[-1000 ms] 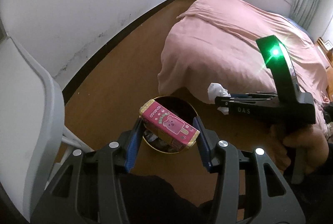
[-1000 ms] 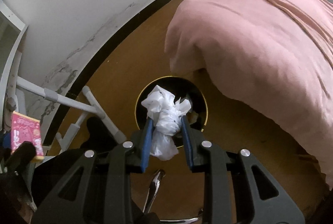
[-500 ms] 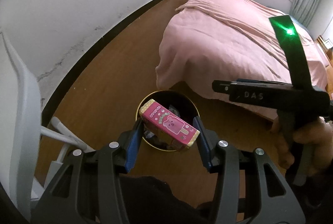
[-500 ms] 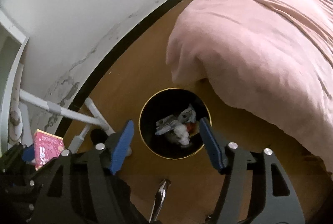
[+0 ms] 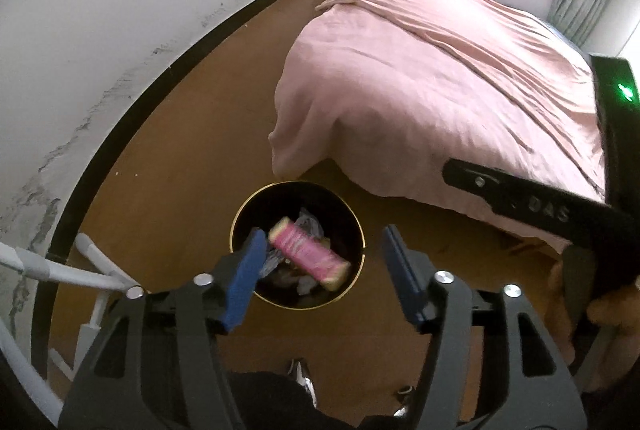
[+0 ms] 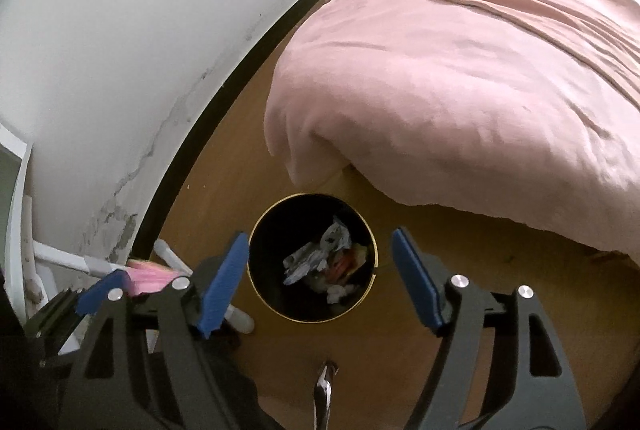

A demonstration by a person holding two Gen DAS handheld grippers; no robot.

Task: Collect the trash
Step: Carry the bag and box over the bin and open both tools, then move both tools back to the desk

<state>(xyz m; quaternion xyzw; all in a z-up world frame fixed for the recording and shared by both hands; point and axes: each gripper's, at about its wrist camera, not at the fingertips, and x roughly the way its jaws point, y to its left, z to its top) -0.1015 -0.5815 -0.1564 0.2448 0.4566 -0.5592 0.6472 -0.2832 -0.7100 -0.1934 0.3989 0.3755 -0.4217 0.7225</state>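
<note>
A round black bin with a gold rim (image 5: 240,220) stands on the wooden floor beside the bed; it also shows in the right wrist view (image 6: 256,282). My left gripper (image 5: 322,270) is open above the bin. A pink ice-cream box (image 5: 306,252), blurred, is loose between the fingers over the bin's mouth. In the right wrist view the box (image 6: 150,280) shows as a pink blur at the left. My right gripper (image 6: 318,280) is open and empty above the bin. Crumpled white tissue and wrappers (image 6: 320,262) lie inside the bin.
A bed with a pink cover (image 5: 440,90) overhangs the floor right behind the bin. A white wall with a black skirting board (image 5: 168,82) runs on the left. White chair legs (image 5: 96,270) stand left of the bin.
My left gripper has opened and let go of the pink box, which drops toward the bin. My right gripper released the white tissue into the bin earlier and stays open.
</note>
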